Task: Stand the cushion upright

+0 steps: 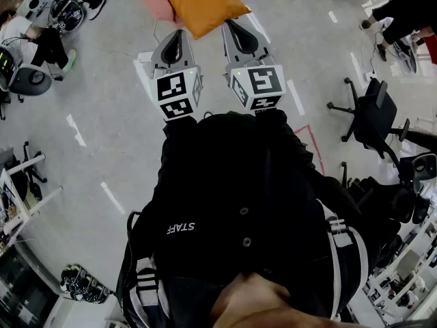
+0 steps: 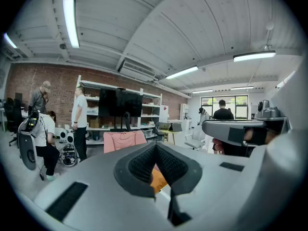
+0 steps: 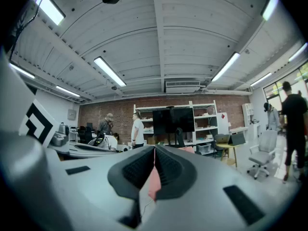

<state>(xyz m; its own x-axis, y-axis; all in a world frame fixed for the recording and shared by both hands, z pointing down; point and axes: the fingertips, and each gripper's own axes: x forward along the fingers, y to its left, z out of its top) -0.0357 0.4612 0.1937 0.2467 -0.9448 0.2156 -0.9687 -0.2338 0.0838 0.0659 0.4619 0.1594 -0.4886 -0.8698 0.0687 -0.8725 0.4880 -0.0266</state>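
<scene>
An orange cushion (image 1: pixel 205 4) lies flat on a pink seat (image 1: pixel 151 0) at the top of the head view. Both grippers are held out level just short of its near edge. My left gripper (image 1: pixel 178 34) is shut and empty, its tip by the cushion's near left side. My right gripper (image 1: pixel 231 24) is also shut and empty, with its tip at the cushion's near right corner; I cannot tell if it touches. In the left gripper view the cushion (image 2: pixel 159 179) shows orange below the closed jaws, with the pink seat back (image 2: pixel 124 141) beyond. The right gripper view shows pink fabric (image 3: pixel 153 184) under its jaws.
A black office chair (image 1: pixel 372 111) stands on the grey floor at the right, near red floor tape (image 1: pixel 311 140). People (image 2: pixel 79 124) stand and sit by white shelves (image 2: pixel 120 109) against the brick wall. Equipment and seated people fill the far left (image 1: pixel 31 53).
</scene>
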